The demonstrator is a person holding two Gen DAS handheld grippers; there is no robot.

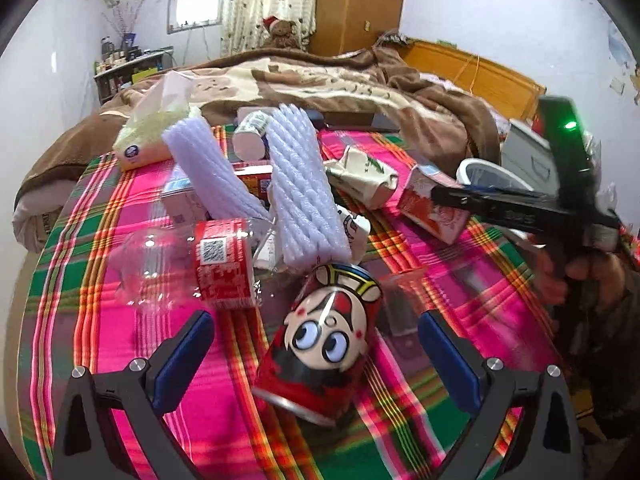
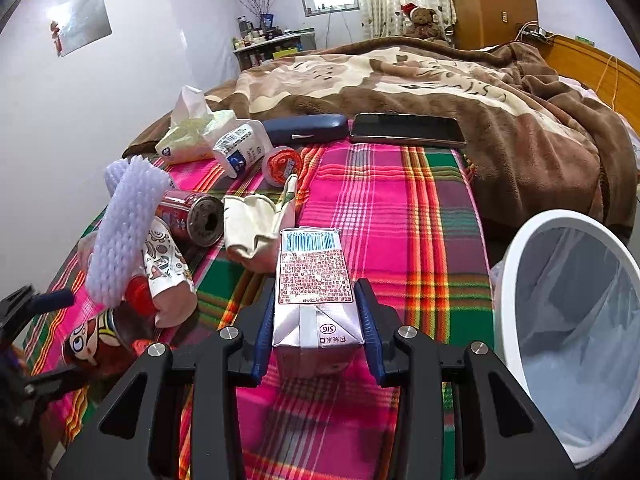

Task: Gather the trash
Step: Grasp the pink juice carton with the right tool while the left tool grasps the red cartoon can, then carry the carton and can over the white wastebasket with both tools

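Litter pile [image 2: 168, 248] crowds left; plaid cloth [image 2: 400, 216] toward bin [image 2: 516, 248] clear.

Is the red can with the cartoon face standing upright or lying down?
Lying down. The red cartoon can rests on its side on the plaid cloth, its metal end facing the left wrist camera.

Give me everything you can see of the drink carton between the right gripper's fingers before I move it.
The small silver-and-red paper drink carton is a rectangular box with a folded, flattened end facing the camera, a barcode at its far end and a block of red print on top. It looks uncrushed. It lies lengthwise along the right gripper, whose blue-padded fingers press both long sides. The pink, green and orange plaid cloth lies beneath; whether the carton touches it cannot be told. The white-rimmed lined bin stands right.
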